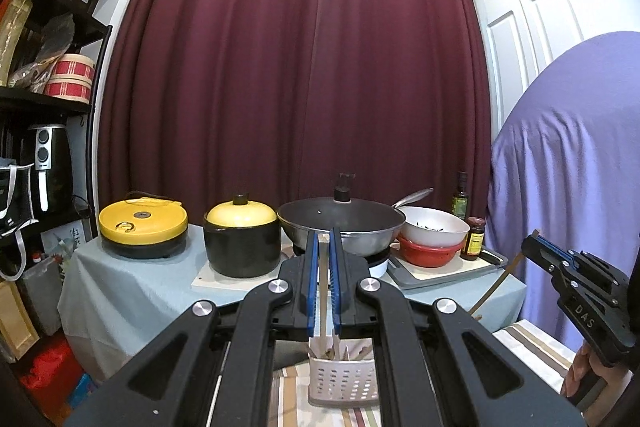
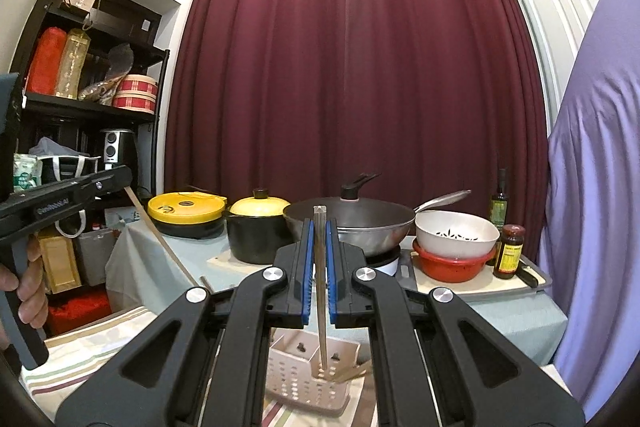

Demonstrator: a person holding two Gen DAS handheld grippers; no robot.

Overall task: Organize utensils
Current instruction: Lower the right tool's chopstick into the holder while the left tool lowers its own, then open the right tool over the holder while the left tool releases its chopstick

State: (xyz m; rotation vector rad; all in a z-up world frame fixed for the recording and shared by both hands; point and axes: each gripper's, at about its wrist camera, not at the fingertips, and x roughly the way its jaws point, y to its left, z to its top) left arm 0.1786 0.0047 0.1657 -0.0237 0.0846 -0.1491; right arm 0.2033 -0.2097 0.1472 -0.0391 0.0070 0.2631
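My left gripper (image 1: 323, 241) is shut on a pale wooden chopstick (image 1: 322, 291) that runs down between the blue pads into a white perforated utensil holder (image 1: 344, 383) below. My right gripper (image 2: 319, 225) is shut on a second chopstick (image 2: 321, 299), whose lower end hangs over or just inside the holder (image 2: 308, 379). Several other sticks lie in the holder. Each gripper also shows in the other view: the right one (image 1: 532, 239) at the right edge, the left one (image 2: 124, 179) at the left edge, both with a chopstick slanting down.
The holder stands on a striped cloth (image 2: 92, 343). Behind is a table with a yellow-lidded cooker (image 1: 143, 223), a black pot (image 1: 242, 239), a wok (image 1: 340, 223), stacked bowls (image 1: 434, 239) and sauce bottles (image 1: 473, 237). A shelf rack (image 1: 44, 107) is left, a purple cover (image 1: 568, 167) right.
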